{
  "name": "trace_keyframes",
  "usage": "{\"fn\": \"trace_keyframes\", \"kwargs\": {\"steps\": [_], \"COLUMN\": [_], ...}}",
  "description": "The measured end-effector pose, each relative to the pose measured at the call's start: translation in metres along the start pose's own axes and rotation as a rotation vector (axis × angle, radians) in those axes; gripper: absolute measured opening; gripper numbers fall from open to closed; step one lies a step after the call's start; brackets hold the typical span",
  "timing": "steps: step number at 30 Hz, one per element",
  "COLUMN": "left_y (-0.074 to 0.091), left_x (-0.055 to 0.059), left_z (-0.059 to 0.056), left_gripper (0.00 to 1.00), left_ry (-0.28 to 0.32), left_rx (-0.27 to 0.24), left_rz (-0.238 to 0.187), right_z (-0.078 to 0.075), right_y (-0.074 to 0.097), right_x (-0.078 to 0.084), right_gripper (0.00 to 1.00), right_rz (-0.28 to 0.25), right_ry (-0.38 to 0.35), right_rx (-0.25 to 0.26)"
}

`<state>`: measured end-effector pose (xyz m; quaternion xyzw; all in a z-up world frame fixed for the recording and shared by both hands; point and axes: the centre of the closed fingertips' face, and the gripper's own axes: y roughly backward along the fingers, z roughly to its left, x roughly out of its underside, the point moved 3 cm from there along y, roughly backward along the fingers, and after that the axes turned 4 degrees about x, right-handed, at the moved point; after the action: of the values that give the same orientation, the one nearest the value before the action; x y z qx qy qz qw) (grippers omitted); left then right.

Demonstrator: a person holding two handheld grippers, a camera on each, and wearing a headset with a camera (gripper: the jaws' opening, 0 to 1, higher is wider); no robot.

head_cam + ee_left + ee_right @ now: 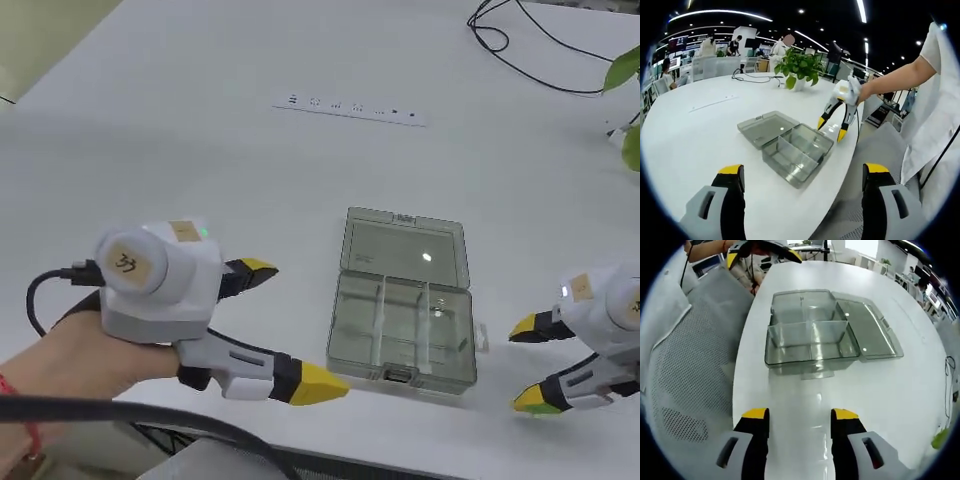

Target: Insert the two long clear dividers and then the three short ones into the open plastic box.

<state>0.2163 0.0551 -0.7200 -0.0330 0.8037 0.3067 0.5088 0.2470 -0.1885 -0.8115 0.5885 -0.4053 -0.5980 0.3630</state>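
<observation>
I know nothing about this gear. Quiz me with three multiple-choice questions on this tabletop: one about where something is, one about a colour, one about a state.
1. Where does the plastic box lie?
A. Between the two grippers
B. Under a plant
C. On a chair

2. What colour are the grippers' fingertips?
A. Red
B. Yellow
C. Blue

3. How is the box's lid?
A. Shut
B. Taken away
C. Folded open, flat on the table

Answers:
1 A: in the head view the left gripper is on one side of the box and the right gripper on the other.
2 B: every tip is yellow in all three views.
3 C: the lid lies back behind the open tray.
</observation>
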Motion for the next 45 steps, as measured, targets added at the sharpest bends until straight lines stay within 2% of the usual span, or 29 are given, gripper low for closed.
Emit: {"fn": "trace_keyframes", "kwargs": {"steps": [7, 8, 13, 16, 21, 30, 39, 45], "left_y": [0.002, 0.002, 0.002, 0.001, 0.000, -0.002, -0.003, -0.003], "left_x": [0.000, 0.001, 0.002, 0.002, 0.002, 0.001, -0.002, -0.013], "left_z": [-0.001, -0.001, 0.000, 0.000, 0.001, 0.001, 0.001, 0.001], "left_gripper": [1.00, 1.00, 1.00, 1.00, 1.00, 1.00, 0.99, 0.98], "left_ry": [0.000, 0.002, 0.006, 0.005, 0.003, 0.003, 0.004, 0.024], "left_rx": [-0.004, -0.006, -0.007, -0.004, 0.002, 0.011, 0.014, 0.014], "left_rz": [0.000, 0.000, 0.000, -0.002, 0.000, -0.004, -0.009, -0.039], "right_z": [0.000, -0.004, -0.009, -0.009, -0.008, -0.009, -0.008, -0.010], "right_y": [-0.011, -0.013, -0.012, -0.012, -0.012, -0.011, 0.001, 0.018], "right_x": [0.007, 0.008, 0.011, 0.011, 0.011, 0.011, 0.006, -0.006], "right_gripper": [0.46, 0.45, 0.41, 0.40, 0.34, 0.33, 0.33, 0.33], "right_rz": [0.057, 0.052, 0.057, 0.059, 0.065, 0.078, 0.046, 0.015], "right_ry": [0.065, 0.098, 0.092, 0.094, 0.097, 0.099, 0.080, 0.083], "right_rx": [-0.002, 0.007, 0.021, 0.023, 0.026, 0.049, 0.095, 0.145]}}
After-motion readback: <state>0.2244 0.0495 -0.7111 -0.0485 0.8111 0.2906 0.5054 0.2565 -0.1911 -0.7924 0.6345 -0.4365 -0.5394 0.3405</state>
